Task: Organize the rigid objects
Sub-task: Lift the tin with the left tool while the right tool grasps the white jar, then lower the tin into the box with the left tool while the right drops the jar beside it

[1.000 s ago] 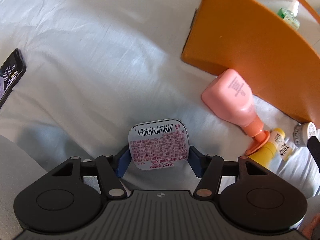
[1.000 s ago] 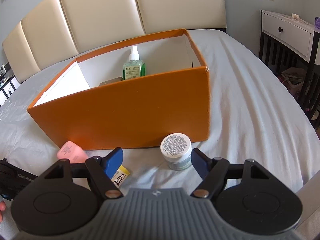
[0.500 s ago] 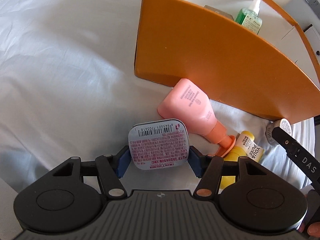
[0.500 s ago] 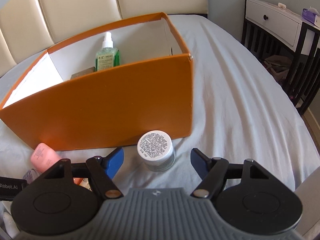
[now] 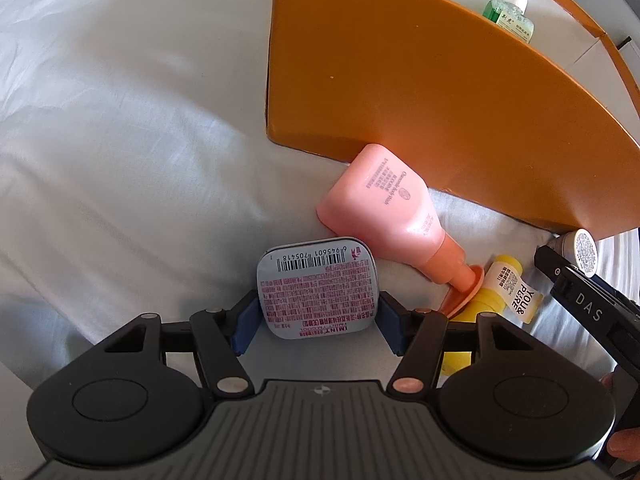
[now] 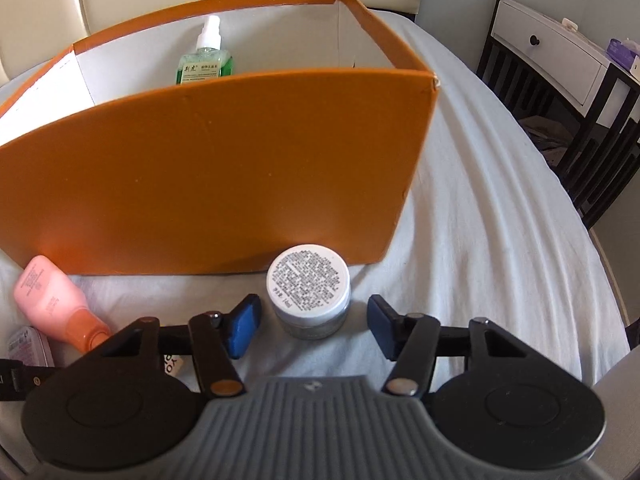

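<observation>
- My orange cardboard box (image 6: 224,168) sits on the bed sheet (image 6: 500,208); inside stands a green spray bottle (image 6: 204,60) against the white back wall.
- My left tool (image 5: 316,320) clamps a flat, rounded mint tin (image 5: 316,288), label up, just beside the pink bottle (image 5: 384,208) lying against the box.
- My right tool (image 6: 312,320) has just been closing; its blue pads flank the round white-lidded jar (image 6: 308,284) with small gaps.
- Only the left view shows the yellow tube (image 5: 500,296) clearly.
</observation>
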### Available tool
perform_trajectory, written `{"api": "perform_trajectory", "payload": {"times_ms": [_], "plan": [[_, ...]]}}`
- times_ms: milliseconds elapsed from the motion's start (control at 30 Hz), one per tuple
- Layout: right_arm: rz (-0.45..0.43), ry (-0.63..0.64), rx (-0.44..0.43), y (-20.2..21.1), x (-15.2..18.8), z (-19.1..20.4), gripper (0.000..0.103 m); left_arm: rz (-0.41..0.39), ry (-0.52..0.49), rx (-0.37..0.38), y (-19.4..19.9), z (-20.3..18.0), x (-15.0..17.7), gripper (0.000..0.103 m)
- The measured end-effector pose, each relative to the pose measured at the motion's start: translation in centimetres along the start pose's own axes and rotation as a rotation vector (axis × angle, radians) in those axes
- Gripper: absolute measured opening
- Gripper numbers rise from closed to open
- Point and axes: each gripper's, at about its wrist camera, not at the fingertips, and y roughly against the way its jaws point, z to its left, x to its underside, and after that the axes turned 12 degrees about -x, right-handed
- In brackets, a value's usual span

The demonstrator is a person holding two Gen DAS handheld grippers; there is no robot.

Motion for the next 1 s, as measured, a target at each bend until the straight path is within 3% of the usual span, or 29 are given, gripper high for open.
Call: {"api": "perform_trajectory", "payload": {"times_ms": [67, 500, 800, 1000], "plan": [[-0.004, 0.000, 0.005, -0.2, -0.1, 0.2, 0.041, -0.002, 0.001, 0.001, 0.2, -0.1, 0.1, 0.071], [-0.031, -0.002, -0.025, 1.7, 0.6, 0.3, 0.041, -0.034, 0.022, 0.052, 1.9, 1.4, 1.1, 0.070], [-0.144, 0.133, -0.095, 6.9, 1.6, 1.5, 0.040, -0.160, -0.029, 0.100, 7.0, 1.5, 2.4, 0.070], [-0.203, 0.165, -0.164, 10.3, 0.5, 1.1, 0.040, -0.271, -0.066, 0.148, 12.1, 0.9, 1.5, 0.070]]}}
